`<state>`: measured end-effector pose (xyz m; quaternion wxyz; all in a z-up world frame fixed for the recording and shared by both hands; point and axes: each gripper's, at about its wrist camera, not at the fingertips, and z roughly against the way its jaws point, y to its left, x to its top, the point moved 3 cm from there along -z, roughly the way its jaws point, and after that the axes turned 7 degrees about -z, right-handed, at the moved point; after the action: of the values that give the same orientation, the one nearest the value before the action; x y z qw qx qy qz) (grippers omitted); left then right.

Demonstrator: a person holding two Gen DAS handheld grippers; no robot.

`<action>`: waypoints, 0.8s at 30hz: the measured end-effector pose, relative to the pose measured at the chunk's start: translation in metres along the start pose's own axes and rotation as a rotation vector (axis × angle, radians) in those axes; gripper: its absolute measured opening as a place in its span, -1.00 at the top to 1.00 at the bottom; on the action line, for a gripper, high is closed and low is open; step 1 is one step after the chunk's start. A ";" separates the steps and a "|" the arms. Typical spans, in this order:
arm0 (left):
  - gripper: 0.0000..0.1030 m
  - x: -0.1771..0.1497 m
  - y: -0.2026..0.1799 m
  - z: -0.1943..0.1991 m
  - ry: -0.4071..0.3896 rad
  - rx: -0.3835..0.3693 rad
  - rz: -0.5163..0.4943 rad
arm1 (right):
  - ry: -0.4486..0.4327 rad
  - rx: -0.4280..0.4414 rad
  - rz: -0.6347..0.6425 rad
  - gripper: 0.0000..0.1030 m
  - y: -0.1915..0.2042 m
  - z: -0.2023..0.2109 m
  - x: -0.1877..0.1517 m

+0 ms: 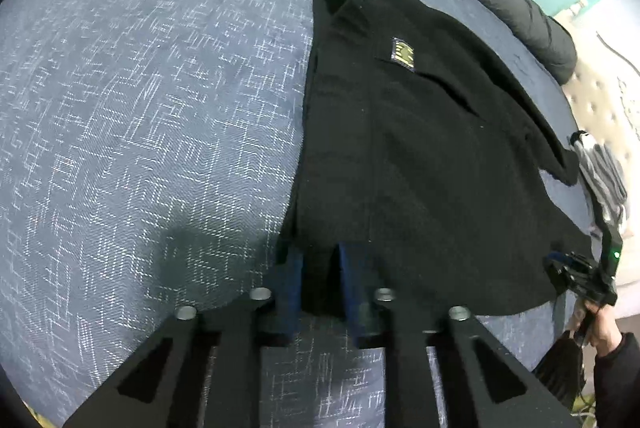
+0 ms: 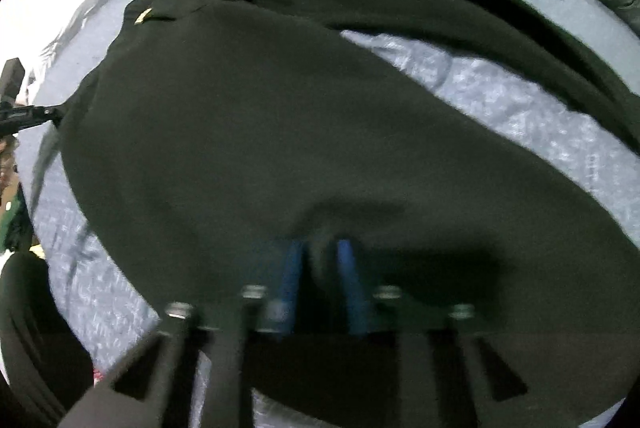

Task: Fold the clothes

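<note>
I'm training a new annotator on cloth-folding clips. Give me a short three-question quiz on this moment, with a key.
1. True or false: the left gripper has its jaws closed on the near hem of the black garment.
2. What small mark shows near the garment's collar?
A. a red button
B. a yellow label
C. a white zip
3. Fill in: the garment lies on a blue patterned ______.

Key:
1. True; the right gripper pinches the same hem further along.
2. B.
3. Bedspread.
</note>
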<state>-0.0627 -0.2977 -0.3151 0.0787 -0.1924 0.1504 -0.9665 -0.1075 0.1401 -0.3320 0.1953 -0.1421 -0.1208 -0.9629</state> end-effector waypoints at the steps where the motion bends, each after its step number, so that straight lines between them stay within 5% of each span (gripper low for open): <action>1: 0.79 0.000 -0.001 0.002 -0.007 -0.003 -0.006 | -0.006 -0.003 0.002 0.94 0.000 0.001 0.000; 10: 0.92 -0.008 -0.004 0.040 -0.080 -0.052 -0.020 | -0.073 0.062 0.031 0.96 0.002 0.043 -0.007; 16: 0.93 -0.028 -0.001 0.068 -0.114 -0.094 -0.029 | -0.040 0.139 0.059 0.96 0.001 0.059 -0.021; 24: 0.89 -0.053 0.010 0.050 -0.041 -0.107 0.011 | 0.041 0.145 0.061 0.96 0.005 0.028 -0.033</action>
<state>0.0068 -0.3090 -0.2933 0.0765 -0.2152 0.2011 -0.9526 -0.0704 0.1552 -0.3157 0.2366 -0.1115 -0.1817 -0.9479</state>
